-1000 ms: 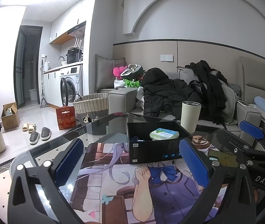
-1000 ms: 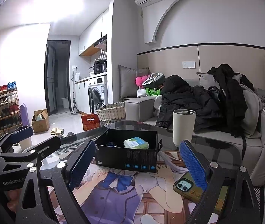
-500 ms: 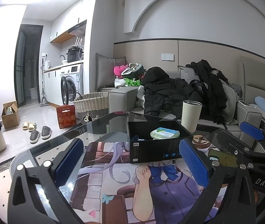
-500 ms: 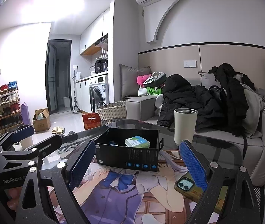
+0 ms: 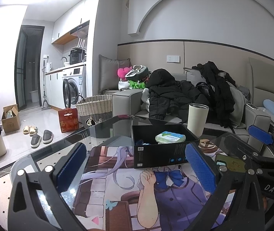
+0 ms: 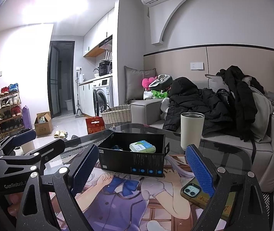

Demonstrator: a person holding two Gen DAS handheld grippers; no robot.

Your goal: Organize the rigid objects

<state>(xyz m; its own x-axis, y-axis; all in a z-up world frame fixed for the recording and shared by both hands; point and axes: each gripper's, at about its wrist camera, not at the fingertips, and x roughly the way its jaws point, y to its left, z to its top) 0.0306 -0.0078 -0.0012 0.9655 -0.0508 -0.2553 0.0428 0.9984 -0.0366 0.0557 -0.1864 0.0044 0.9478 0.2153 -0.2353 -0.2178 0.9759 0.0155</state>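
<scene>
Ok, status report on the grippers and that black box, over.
Left gripper open, empty. Right gripper open, empty. Black box on mat, untouched. Phone beside right fingers.

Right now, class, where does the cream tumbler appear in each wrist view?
Left wrist: cream tumbler right of centre, behind the black box's right rear corner.
Right wrist: cream tumbler right of centre, just right of the black box.
Shared landmark: the green-and-white packet inside the box.

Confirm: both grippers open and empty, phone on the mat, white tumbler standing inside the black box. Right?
One thing is wrong: the white tumbler stands on the glass table outside the black box, beyond its right end, as the right wrist view shows. The rest holds: left gripper and right gripper open and empty, phone on the mat.
</scene>
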